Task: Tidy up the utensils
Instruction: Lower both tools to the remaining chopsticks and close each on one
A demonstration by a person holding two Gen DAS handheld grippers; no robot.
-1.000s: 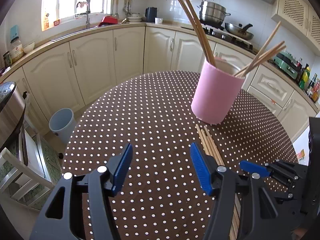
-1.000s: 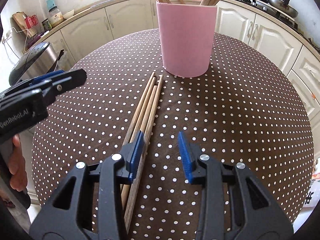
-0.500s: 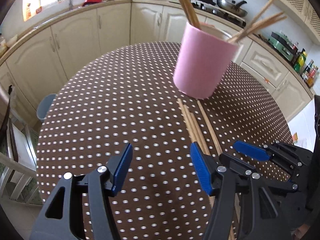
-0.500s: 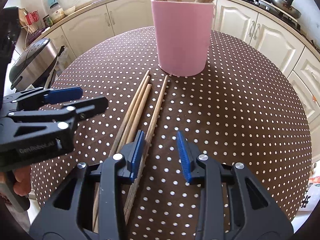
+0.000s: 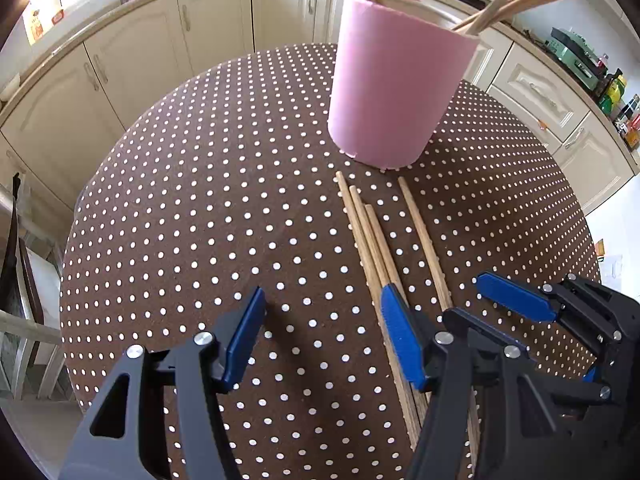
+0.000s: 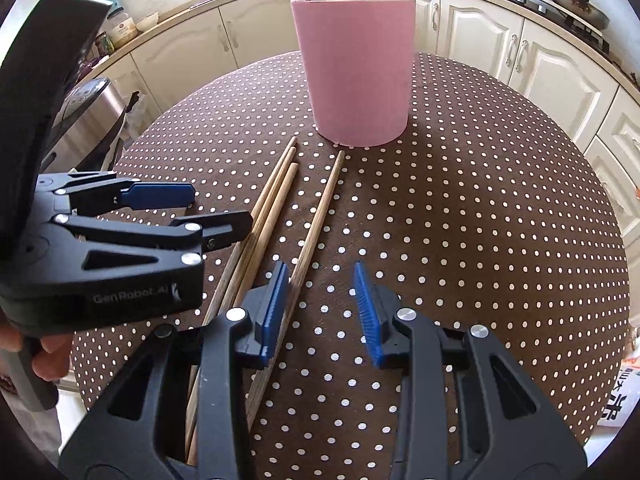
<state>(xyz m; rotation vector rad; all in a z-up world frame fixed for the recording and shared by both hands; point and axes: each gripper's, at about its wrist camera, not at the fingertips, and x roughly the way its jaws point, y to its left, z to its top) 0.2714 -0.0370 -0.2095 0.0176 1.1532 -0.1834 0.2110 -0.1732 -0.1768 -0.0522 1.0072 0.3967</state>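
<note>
Chopsticks [image 5: 422,236], 4 of them, lie loose on the dotted bench [image 5: 224,208] just before the pink holder [image 5: 396,92] in the left wrist view, while several more already stand in it; the left gripper [image 5: 320,336] hangs with fingers wide and empty beside the 3 bunched sticks. In the right wrist view the right gripper [image 6: 320,304] has fingers narrower, nothing between them, its left finger at the lone stick [image 6: 316,232]. Roughly half looks left.
</note>
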